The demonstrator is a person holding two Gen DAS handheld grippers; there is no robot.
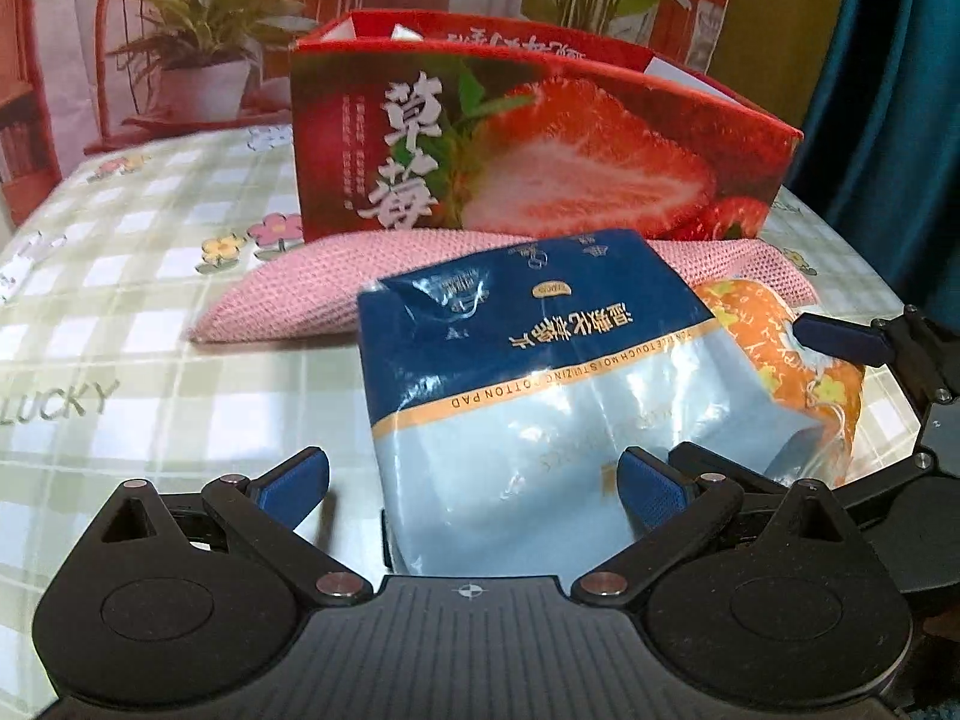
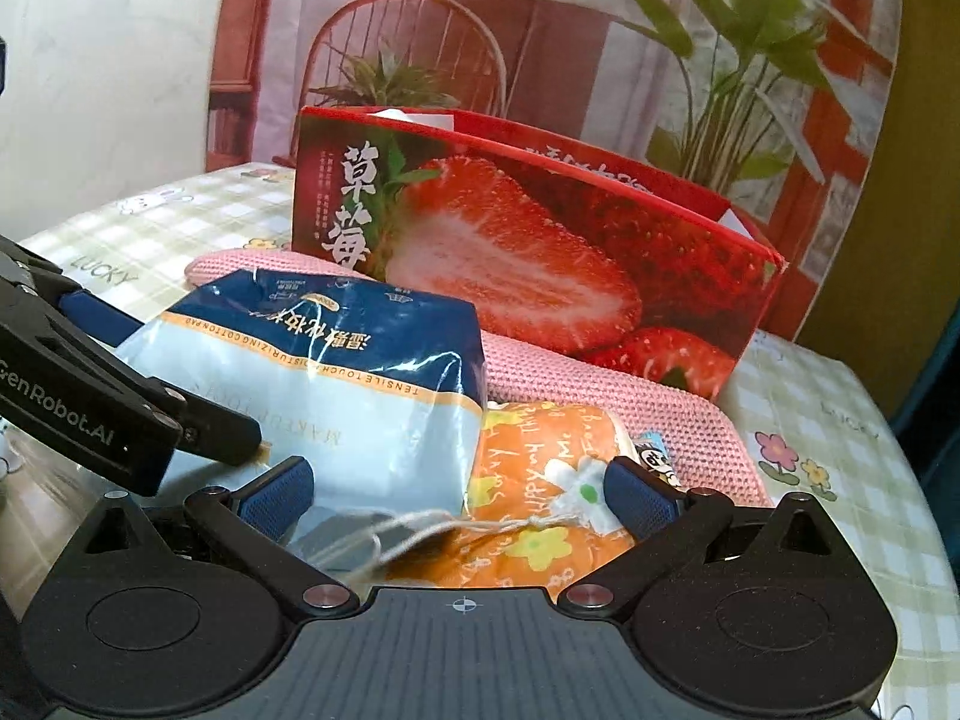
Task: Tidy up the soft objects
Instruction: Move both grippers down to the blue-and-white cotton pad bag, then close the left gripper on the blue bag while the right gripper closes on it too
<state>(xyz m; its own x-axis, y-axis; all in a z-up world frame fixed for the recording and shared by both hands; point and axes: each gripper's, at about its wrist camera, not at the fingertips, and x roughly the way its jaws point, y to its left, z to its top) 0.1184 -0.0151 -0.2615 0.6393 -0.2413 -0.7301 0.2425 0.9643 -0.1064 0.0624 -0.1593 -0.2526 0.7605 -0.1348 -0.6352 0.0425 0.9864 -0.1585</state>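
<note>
Jaws wide on both: we see the left gripper [image 1: 474, 489] straddling the blue cotton-pad pack [image 1: 528, 372] without pinching, the right gripper [image 2: 459, 495] likewise around the orange pouch [image 2: 540, 480], pink knit cloth [image 1: 288, 300] and strawberry box [image 1: 540, 144] just beyond.

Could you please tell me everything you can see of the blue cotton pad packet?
The cotton pad packet is a soft, glossy plastic bag, dark blue at one end, pale blue at the other, with a gold printed band between. It lies crinkled on the tablecloth, against the pink cloth and orange pouch, between the open left gripper fingers.
</note>
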